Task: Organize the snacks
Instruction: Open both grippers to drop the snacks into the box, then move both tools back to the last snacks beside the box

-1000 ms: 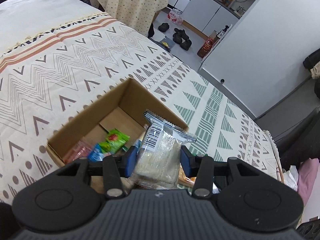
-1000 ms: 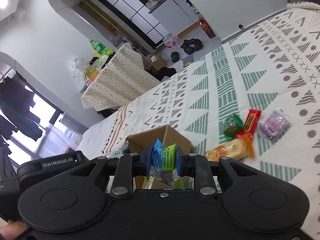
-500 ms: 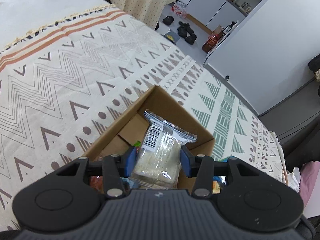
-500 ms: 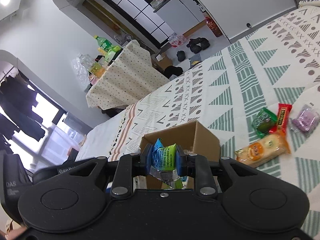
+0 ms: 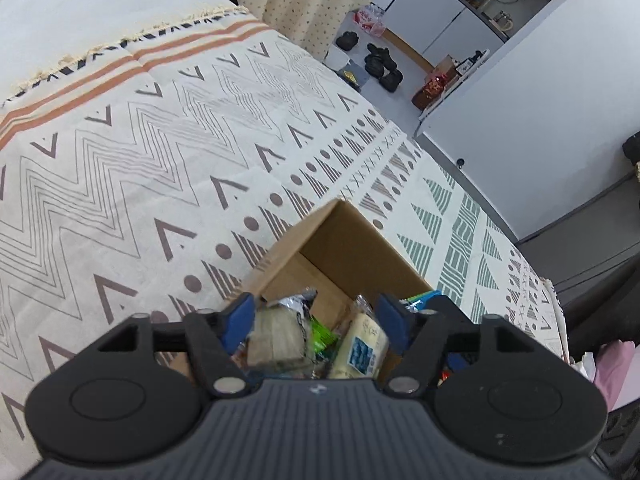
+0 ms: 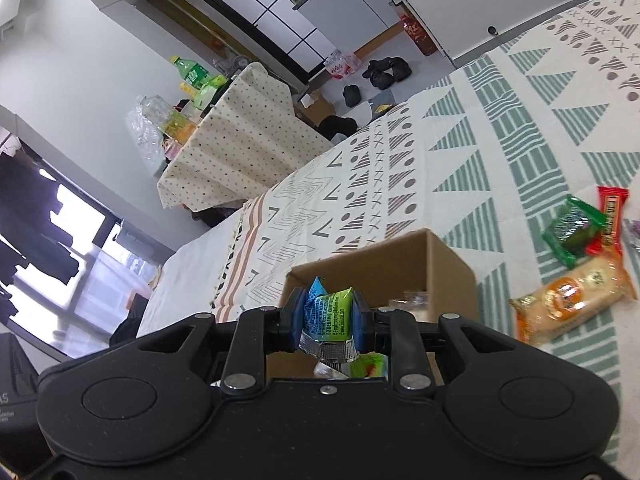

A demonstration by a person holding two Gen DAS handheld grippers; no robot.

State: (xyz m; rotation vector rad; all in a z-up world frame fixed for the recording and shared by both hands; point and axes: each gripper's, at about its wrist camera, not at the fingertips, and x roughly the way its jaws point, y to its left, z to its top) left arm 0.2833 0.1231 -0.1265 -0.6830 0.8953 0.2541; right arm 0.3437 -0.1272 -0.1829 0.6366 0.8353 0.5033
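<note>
**A:** ok so what are you looking at right now?

**B:** Biggest thing is the patterned blanket (image 5: 168, 168) covering the bed, zigzags and triangles everywhere. Your cardboard box (image 5: 348, 248) sits on it, top open, with a pile of wrapped snacks inside.

**A:** and your left gripper?

**B:** Your left gripper (image 5: 316, 320) hangs right over the box with its blue fingers spread wide, gripping nothing. Below it, a clear rice-cracker pack (image 5: 276, 340) lies in the box next to a pale yellow packet (image 5: 362, 346).

**A:** right side?

**B:** Your right gripper (image 6: 328, 316) is pinched tight on a blue-green snack packet (image 6: 330, 316), held at the near edge of the box (image 6: 384, 272). Off to the right, loose on the blanket (image 6: 500, 152): an orange bread pack (image 6: 572, 300), then a green packet (image 6: 572, 230) touching a red bar (image 6: 608, 220).
</note>
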